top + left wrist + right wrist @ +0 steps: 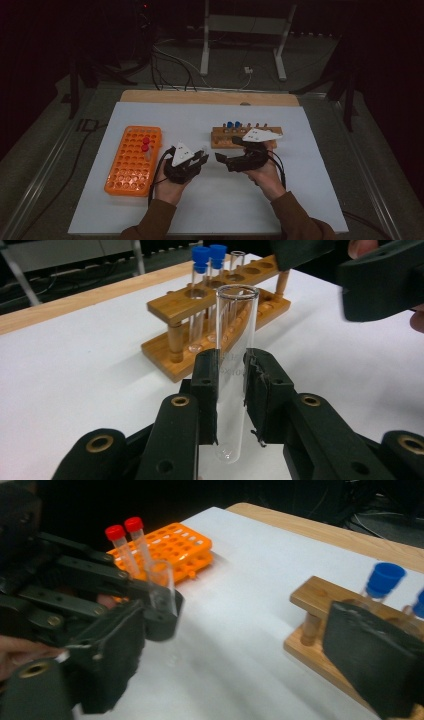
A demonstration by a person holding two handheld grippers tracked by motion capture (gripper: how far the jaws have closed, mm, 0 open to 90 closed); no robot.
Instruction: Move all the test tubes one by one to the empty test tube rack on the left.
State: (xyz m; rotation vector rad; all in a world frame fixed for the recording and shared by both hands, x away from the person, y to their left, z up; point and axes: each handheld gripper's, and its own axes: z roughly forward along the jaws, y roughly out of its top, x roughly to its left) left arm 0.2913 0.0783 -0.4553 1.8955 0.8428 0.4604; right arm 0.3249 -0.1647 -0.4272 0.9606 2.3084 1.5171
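The left gripper (231,390) is clamping an uncapped glass tube (234,365) upright (long axis vertical) above the desk (210,200). The right gripper (235,152), jaws standing wide and empty, is sitting just right of it; the orange rack (134,160) is lying left, nearer the left hand.

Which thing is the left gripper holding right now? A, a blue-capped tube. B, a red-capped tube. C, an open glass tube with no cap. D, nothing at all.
C: in the left gripper view the left gripper has its pads pressed on both sides of an upright uncapped glass tube.
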